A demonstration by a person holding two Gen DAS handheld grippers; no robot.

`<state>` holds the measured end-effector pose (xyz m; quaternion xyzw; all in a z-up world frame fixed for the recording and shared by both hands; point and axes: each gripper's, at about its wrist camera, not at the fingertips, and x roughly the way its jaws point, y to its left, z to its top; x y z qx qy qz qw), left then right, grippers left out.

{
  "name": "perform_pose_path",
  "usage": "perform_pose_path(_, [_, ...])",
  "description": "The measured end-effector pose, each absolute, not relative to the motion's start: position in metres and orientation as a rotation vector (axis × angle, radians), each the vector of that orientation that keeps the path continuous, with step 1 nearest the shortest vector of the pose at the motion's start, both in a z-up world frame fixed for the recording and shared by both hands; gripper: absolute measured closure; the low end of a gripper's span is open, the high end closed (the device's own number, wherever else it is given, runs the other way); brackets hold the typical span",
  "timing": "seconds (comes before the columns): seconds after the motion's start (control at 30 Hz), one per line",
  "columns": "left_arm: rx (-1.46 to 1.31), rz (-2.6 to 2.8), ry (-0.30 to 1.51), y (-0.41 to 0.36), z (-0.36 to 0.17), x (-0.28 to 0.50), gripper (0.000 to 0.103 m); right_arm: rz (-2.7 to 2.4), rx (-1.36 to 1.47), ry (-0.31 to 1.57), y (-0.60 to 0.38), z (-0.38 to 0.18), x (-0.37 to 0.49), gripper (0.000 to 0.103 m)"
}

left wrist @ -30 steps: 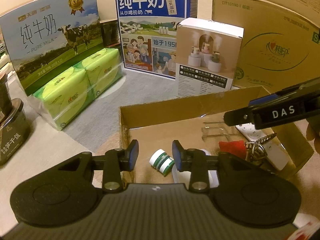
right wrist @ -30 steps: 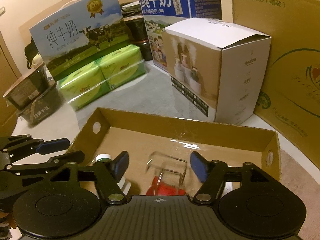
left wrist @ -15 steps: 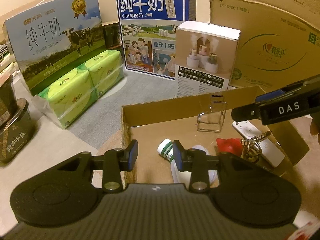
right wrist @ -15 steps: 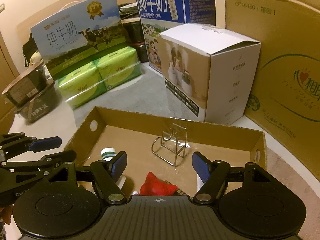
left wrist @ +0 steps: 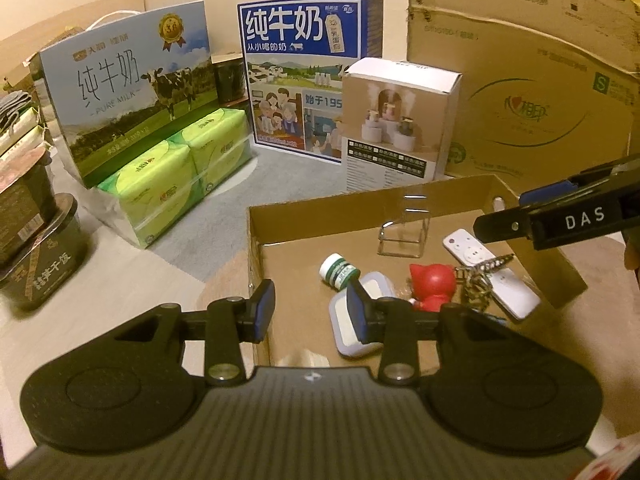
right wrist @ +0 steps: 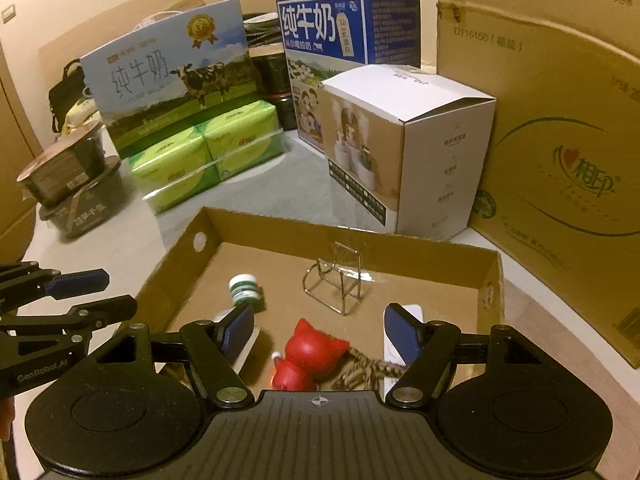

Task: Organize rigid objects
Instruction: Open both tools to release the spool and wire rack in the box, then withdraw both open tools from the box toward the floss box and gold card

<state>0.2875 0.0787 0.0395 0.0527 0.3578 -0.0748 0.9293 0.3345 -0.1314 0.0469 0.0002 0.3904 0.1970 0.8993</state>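
Sorting step, cardboard tray [right wrist: 490,276] holding 5 items: both tools, left [left wrist: 311,311] and right [right wrist: 319,330], wide and empty above it; next move likely demands closing on red figurine [right wrist: 310,356].

Both wrist views look down, near, into one cardboard tray [left wrist: 360,208].

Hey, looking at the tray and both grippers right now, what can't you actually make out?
- White case: left wrist view, partly behind a left gripper finger.
- Remote: right wrist view, mostly behind a right gripper finger.
- Keychain details: too small and dim.
- Bottle label: unreadable.
- Tray near wall: behind both gripper bodies.
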Motion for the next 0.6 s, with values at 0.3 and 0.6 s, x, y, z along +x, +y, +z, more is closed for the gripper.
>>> perform_pose_path(0.3, [0.122,-0.155,0.719,0.068,0.058,0.252,0.038,0.401,-0.005,0.795,-0.140,0.063,0.296,0.031])
perform_pose_path(0.6, [0.118,-0.173,0.713,0.061,0.063,0.216,0.019,0.383,-0.002,0.795,-0.150,0.063,0.252,0.024])
